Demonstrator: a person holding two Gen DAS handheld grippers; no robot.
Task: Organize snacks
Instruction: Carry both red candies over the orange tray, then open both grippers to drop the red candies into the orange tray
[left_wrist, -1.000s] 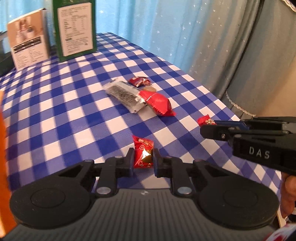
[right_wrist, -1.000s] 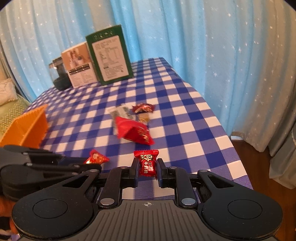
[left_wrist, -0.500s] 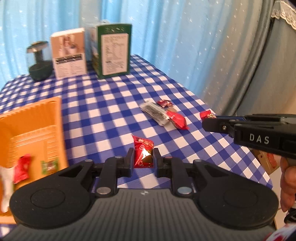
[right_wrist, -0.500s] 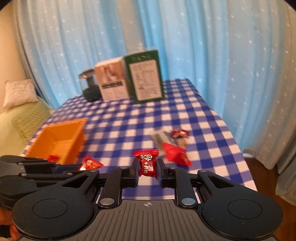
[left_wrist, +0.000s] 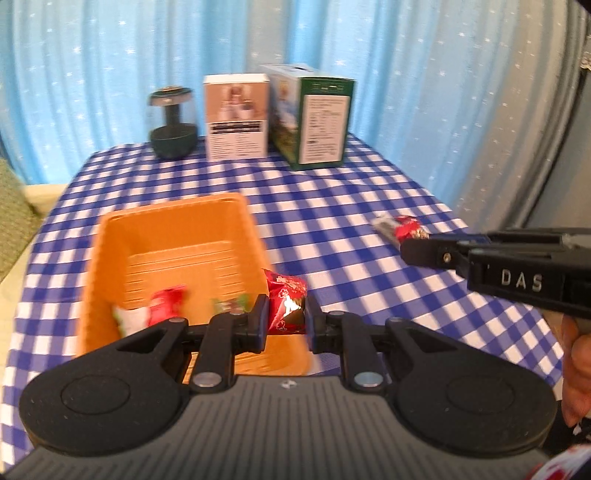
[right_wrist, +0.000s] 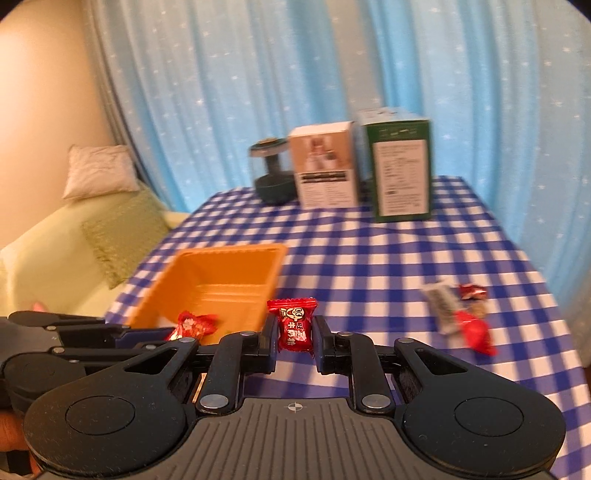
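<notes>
- Left claw (left_wrist: 285, 320) is squeezed shut on a red candy with little flowers (left_wrist: 286, 300). The candy sits at the right edge of the orange basket (left_wrist: 110, 258), low in the left camera's view.
- Right claw (right_wrist: 295, 341) is pinched shut on a red candy with white letters (right_wrist: 294, 325). It is just to the right of the basket, not over it yet.
- Both claws are carrying candy to the basket. This looks like the carry step, close to the drop.
- Some snacks already lie in the basket: a red one (left_wrist: 167, 301) and a white one (left_wrist: 129, 319).
- More snacks wait on the checked tablecloth (right_wrist: 369, 258), at about 3 o'clock in the right camera's view: a grey packet (right_wrist: 441, 304) and a red wrapper (right_wrist: 476, 332).
- Next, I think each claw must get right over the basket, then open so its candy falls in.
- Two boxes (left_wrist: 236, 116) and a dark jar (left_wrist: 173, 122) stand at 12 o'clock, well apart from the work.
</notes>
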